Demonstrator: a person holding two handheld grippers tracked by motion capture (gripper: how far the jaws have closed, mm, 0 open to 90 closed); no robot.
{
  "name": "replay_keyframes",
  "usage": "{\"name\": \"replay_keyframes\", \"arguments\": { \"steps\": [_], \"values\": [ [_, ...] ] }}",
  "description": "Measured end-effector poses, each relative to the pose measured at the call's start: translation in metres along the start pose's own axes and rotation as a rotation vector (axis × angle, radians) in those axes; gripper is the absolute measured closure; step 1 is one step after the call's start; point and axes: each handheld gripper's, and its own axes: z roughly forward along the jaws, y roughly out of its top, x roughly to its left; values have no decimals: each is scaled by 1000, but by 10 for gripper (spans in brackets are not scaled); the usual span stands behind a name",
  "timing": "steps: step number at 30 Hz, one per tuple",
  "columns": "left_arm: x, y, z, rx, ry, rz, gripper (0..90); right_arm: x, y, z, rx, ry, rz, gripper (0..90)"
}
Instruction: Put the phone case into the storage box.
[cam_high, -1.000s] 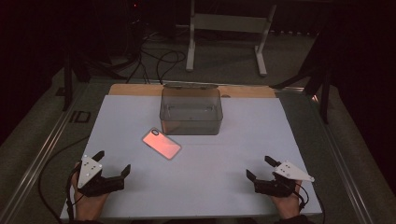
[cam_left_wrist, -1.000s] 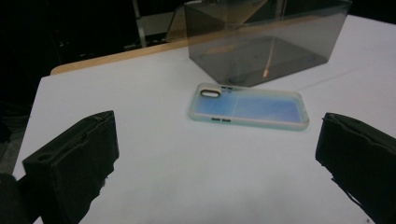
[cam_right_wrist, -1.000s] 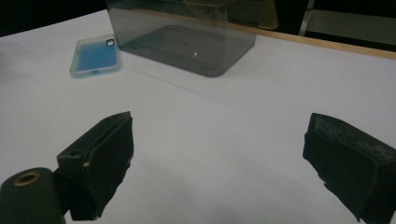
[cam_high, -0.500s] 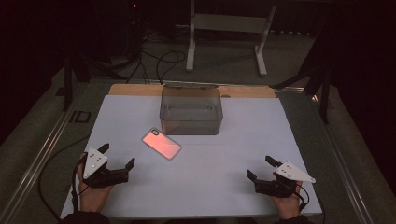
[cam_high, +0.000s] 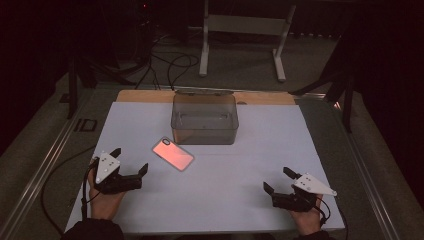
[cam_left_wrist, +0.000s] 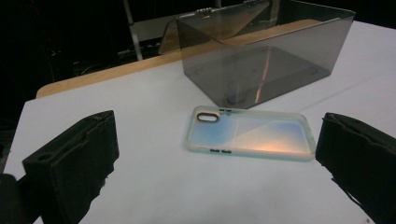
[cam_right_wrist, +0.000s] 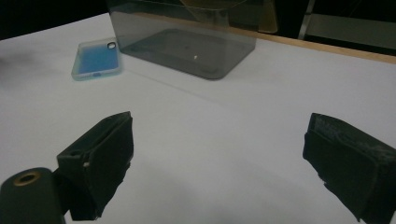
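An iridescent phone case (cam_high: 173, 154) lies flat on the white table sheet (cam_high: 220, 165), just in front of the left corner of a clear smoky plastic box (cam_high: 204, 119). In the left gripper view the case (cam_left_wrist: 250, 134) lies ahead between the jaws, with the box (cam_left_wrist: 271, 56) behind it. My left gripper (cam_high: 131, 161) is open, a short way left of the case and empty. At the front right of the sheet my right gripper (cam_high: 276, 181) is open and empty. Far off in the right gripper view are the case (cam_right_wrist: 96, 58) and the box (cam_right_wrist: 187, 37).
The box's lid (cam_high: 204, 91) hangs open behind it over a wooden board (cam_high: 260, 97) at the table's far edge. Beyond the table stand a white metal frame (cam_high: 240, 35) and loose cables (cam_high: 165, 65) on the floor. A metal rail (cam_high: 45, 165) runs along the left side.
My left gripper has moved forward and to the right, closer to the phone case. The right gripper has stayed where it was.
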Motion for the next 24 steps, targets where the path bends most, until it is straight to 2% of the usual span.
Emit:
{"name": "replay_keyframes", "arguments": {
  "steps": [12, 24],
  "values": [
    [1, 11, 14, 6, -4, 37, 3, 0, 0, 0, 0, 5, -1, 85],
    [7, 18, 27, 17, -6, 45, 4, 0, 0, 1, 4, 4, -3, 86]
  ]
}}
